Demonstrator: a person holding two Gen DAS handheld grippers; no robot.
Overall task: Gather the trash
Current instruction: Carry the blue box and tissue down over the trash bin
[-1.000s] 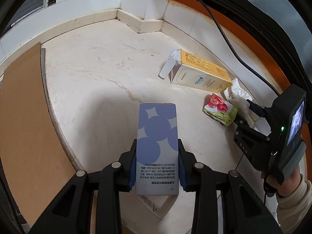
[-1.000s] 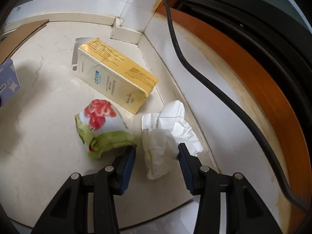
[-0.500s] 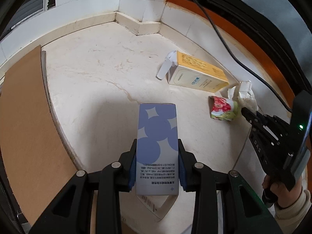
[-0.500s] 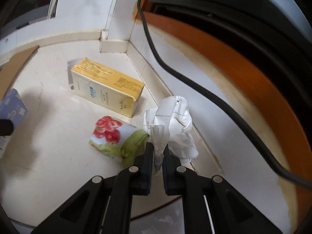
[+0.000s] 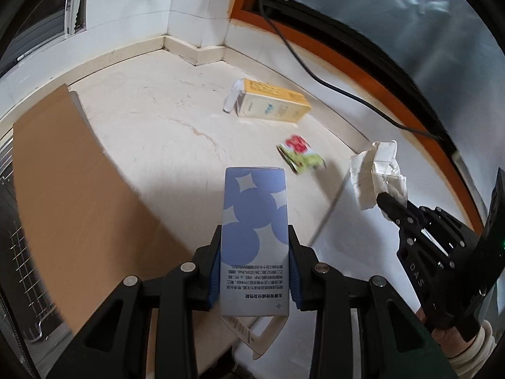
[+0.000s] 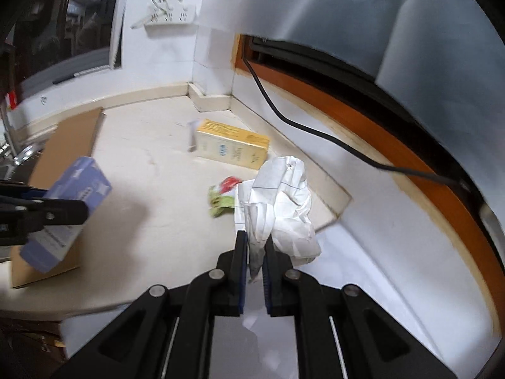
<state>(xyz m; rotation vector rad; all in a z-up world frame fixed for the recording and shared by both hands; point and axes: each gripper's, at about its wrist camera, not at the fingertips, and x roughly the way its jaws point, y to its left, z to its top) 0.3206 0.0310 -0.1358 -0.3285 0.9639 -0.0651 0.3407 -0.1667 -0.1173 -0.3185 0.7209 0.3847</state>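
My left gripper [image 5: 255,262] is shut on a blue and white carton [image 5: 254,227] and holds it above the pale stone ledge [image 5: 151,120]; the carton also shows in the right wrist view [image 6: 68,208]. My right gripper [image 6: 255,252] is shut on a crumpled white paper [image 6: 281,202], lifted off the ledge; the paper also shows in the left wrist view [image 5: 377,173]. A yellow box [image 5: 271,105] and a red and green wrapper [image 5: 300,154] lie on the ledge.
A brown cardboard sheet [image 5: 63,183] covers the ledge's left side. A black cable [image 6: 315,126] runs along the orange window frame [image 6: 410,170] on the right. A white power strip [image 6: 167,15] hangs on the back wall.
My right gripper closed on the crumpled paper and lifted it off the ledge. Both grippers pulled back and up. The left gripper kept the blue carton.
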